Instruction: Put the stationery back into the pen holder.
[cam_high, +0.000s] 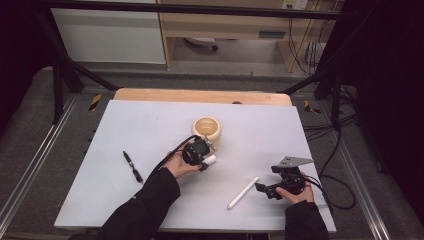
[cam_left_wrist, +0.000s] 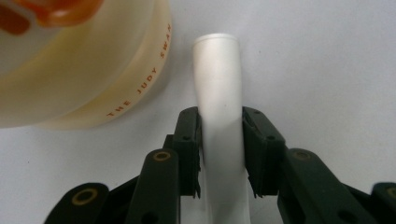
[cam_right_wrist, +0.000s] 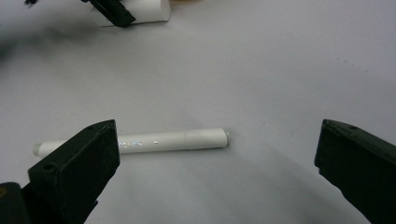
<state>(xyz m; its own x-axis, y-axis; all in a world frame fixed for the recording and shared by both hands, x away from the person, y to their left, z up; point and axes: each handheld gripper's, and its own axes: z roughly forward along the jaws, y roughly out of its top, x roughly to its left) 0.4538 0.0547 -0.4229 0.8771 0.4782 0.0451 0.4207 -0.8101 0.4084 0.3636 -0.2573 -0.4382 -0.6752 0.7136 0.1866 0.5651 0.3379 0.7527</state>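
Black pen (cam_high: 133, 167) lies alone at the far left of the pale worktop (cam_high: 150, 125), well apart from everything else. Moving rt: a dark-sleeved arm reaches in from the bottom edge, and the left gripper (cam_high: 207, 161) sits near centre, just in front of a cream pot (cam_high: 207, 131). In the left gripper view its jaws are closed tight on a white tube (cam_left_wrist: 218, 93), pads pressed vs. both sides, the tube's rounded end sticking out well past the tips. That tube end sits just beside the cream pot (cam_left_wrist: 88, 70), which carries orange lettering round its base, "THE JUDY SWAN" legible, rest cut off. Something orange sits at the pot's top, too cropped to identify. Whether tube touches pot: can't tell.

Further rt, a white marker (cam_high: 243, 192) lies flat on the worktop, slanted, btwn the two grippers. Right gripper view has the white marker (cam_right_wrist: 140, 141) lying crosswise, its near end passing behind the left-hand jaw, cap seam visible twd the other end.

Far rt: the right gripper (cam_high: 263, 189), grey three-cornered plate on top, held low by a hand at the worktop's front corner. Its jaws gape wide, gripping nothing, pointed at the marker w/ bare worktop btwn them. Cable trails off the rt edge.
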